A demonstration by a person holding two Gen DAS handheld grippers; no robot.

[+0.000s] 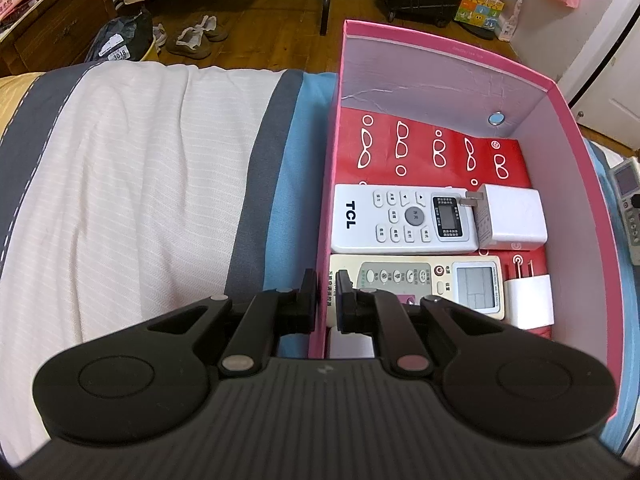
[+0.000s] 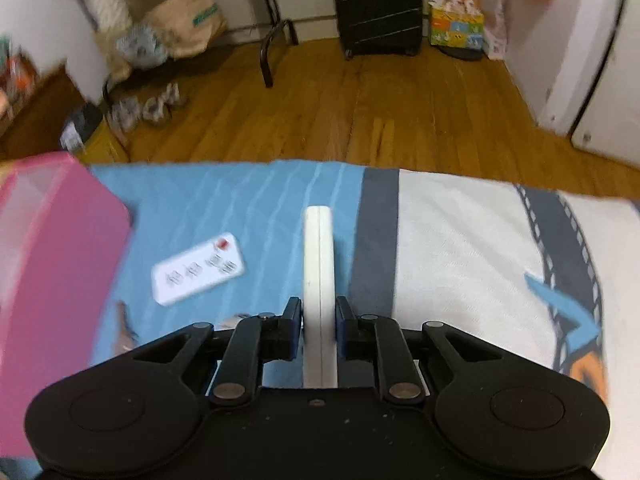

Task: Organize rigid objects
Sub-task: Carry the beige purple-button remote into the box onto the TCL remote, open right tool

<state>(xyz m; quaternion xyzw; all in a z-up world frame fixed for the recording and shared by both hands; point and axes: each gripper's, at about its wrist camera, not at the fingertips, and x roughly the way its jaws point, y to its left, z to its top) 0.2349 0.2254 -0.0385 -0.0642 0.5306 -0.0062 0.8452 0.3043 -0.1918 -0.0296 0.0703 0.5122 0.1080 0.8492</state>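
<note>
**A:** Where does it stand, left to right?

**B:** The left tool (image 1: 326,296) is pinching the left wall of the pink box (image 1: 576,184), one finger outside and one inside, and seems to steady it on the bed (image 1: 140,160). The right tool (image 2: 318,320) is pinching a white remote (image 2: 318,264) held on edge, above the blue stripe of the bed, to the right of the box.

**A:** How should that remote go in?

**B:** My judgement: keep the left grip firm so the box does not slide on the soft cover, carry the remote over the right wall, turn it flat and set it on the bare red liner toward the far wall, parallel to the others. Let go only when it rests; the view is blurred, so slow down.

**A:** What is in the box?

**B:** On a red liner with white glasses outlines (image 1: 436,148), a white TCL remote (image 1: 404,220) lies crosswise in the middle, and a white plug adapter (image 1: 510,218) touches its right end. Nearer, a yellowed remote with a screen (image 1: 432,284) lies parallel, a smaller white charger (image 1: 528,300) just beside its right end. Something white shows under the left tool, too hidden to name.

**A:** Anything left outside?

**B:** A small flat white remote (image 2: 198,270) lies on the blue stripe, between box and held remote.
</note>
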